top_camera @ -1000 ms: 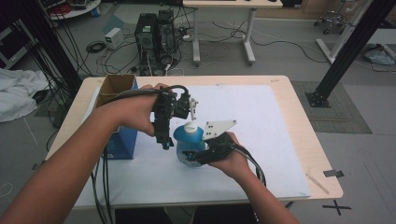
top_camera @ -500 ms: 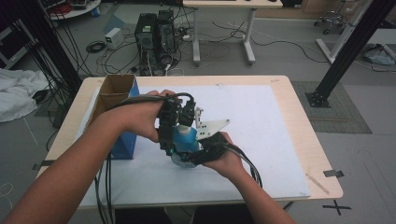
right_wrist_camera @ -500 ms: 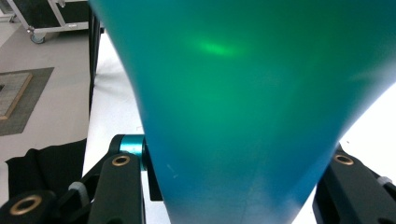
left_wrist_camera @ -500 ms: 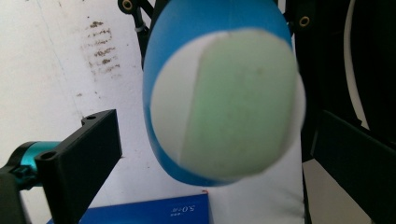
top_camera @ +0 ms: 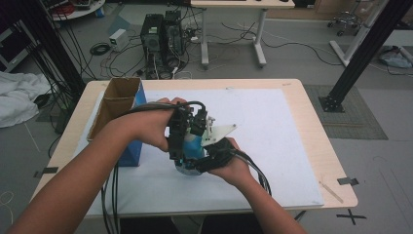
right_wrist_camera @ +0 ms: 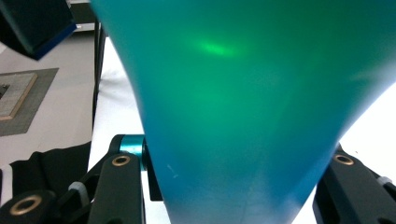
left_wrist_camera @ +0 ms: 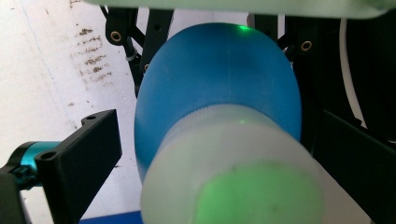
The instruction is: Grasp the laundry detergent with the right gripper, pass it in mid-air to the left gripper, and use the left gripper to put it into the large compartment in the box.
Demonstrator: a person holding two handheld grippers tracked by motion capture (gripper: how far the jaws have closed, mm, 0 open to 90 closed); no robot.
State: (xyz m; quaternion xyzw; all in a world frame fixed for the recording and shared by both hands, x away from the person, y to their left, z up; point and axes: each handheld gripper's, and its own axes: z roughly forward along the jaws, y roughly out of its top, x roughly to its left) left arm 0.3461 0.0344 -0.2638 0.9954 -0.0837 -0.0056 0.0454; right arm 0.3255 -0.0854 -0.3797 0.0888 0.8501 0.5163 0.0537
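Taking the cardboard box [top_camera: 115, 105] at the left of the table [top_camera: 311, 146] as the landmark, the blue bottle [top_camera: 191, 148] sat just to the right of it, over the white mat [top_camera: 272, 126], much where it had been half a second before. A second earlier its white cap had stood clear and upright between the two tools; by this moment the left gripper [top_camera: 181, 134] had come down over the top of the bottle, and the cap was hidden under it in the high view. The box had kept its place throughout. In the left gripper view the white cap [left_wrist_camera: 233, 172] sat close up between the black jaws, which stood spread on either side of it, with a gap showing at the left jaw; whether the right jaw touched the cap could not be told. To the right of the bottle, farther from the box, the right gripper [top_camera: 214, 155] had stayed on the bottle's body, and in the right gripper view its jaws pinched the blue bottle [right_wrist_camera: 243, 116] from both sides near the bottom. No brand, label or writing could be read on the bottle, the cap or the box.
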